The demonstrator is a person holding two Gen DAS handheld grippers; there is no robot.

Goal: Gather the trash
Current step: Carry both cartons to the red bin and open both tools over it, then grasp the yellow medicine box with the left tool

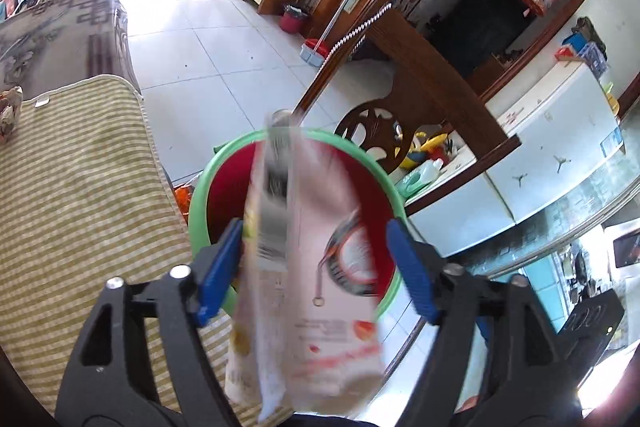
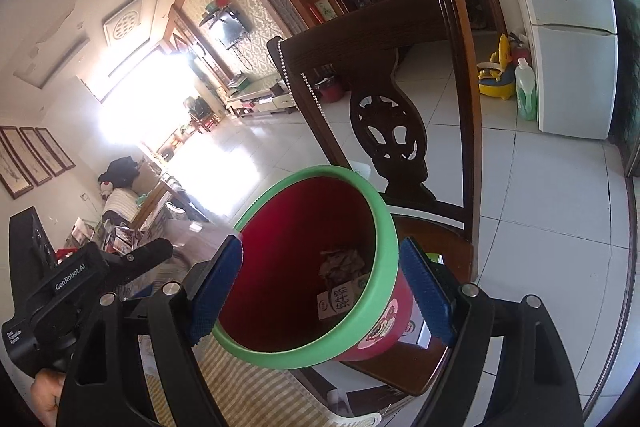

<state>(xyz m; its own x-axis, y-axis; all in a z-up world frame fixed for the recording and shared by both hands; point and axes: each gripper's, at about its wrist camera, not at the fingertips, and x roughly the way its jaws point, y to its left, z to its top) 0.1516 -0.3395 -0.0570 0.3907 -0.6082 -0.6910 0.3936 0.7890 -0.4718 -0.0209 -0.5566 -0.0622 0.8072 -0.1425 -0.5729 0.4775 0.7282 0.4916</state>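
Observation:
A pink and white snack wrapper (image 1: 308,275) hangs blurred between the blue pads of my left gripper (image 1: 316,267), whose jaws stand wide apart and do not pinch it. Behind it is a red bin with a green rim (image 1: 200,203). In the right wrist view my right gripper (image 2: 320,287) is shut on that bin (image 2: 384,231), one pad at each side of the rim, and holds it tilted. Crumpled paper and a small carton (image 2: 340,291) lie inside the bin. The left gripper's black body (image 2: 80,283) shows at the lower left.
A striped green cloth (image 1: 80,211) covers the table on the left. A dark wooden chair (image 2: 400,131) stands right behind the bin, with a bead string on its back. A white fridge (image 2: 572,47), a yellow toy and a green bottle stand beyond on the tiled floor.

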